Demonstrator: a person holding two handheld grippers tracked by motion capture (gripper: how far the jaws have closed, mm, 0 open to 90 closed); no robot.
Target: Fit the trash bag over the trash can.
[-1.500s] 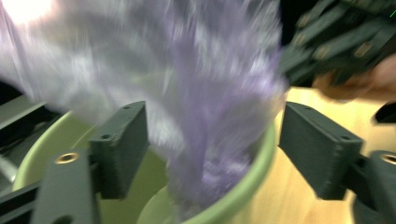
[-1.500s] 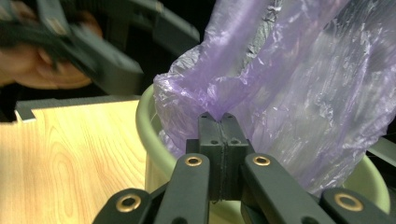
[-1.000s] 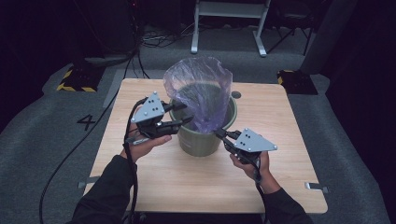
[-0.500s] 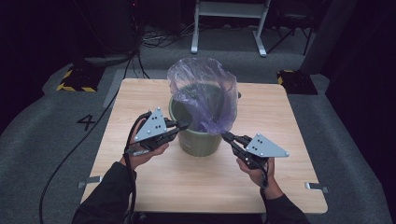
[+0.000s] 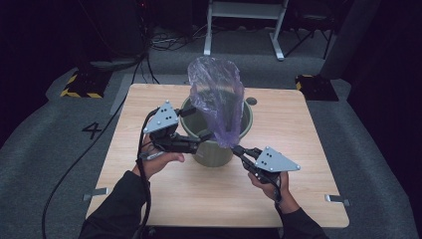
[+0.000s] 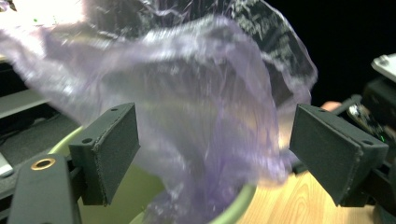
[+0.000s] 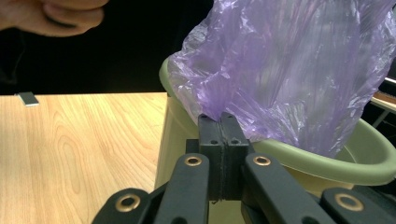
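A pale green bin [image 5: 215, 155] stands mid-table with a thin purple plastic bag [image 5: 217, 97] billowing up out of it. At the bin's front right, my right gripper [image 5: 237, 150] is shut on the bag's lower edge; in the right gripper view its jaws [image 7: 222, 135] pinch the purple film [image 7: 289, 70] just above the bin rim [image 7: 336, 161]. My left gripper [image 5: 201, 141] sits at the bin's front left and is open. In the left gripper view its pads [image 6: 109, 151] stand wide apart, with the bag [image 6: 201, 116] loose between and beyond them, over the rim [image 6: 236, 208].
The wooden table [image 5: 149, 199] has free room on every side of the bin. A small round grommet [image 5: 251, 101] lies behind the bin. Metal brackets [image 5: 337, 199] sit at the table's side edges. A white frame [image 5: 244, 12] stands on the floor beyond.
The bag has risen and narrowed, leaning toward the right side of the bin. My left gripper has shifted right along the bin's front. The right gripper has dropped slightly toward the front.
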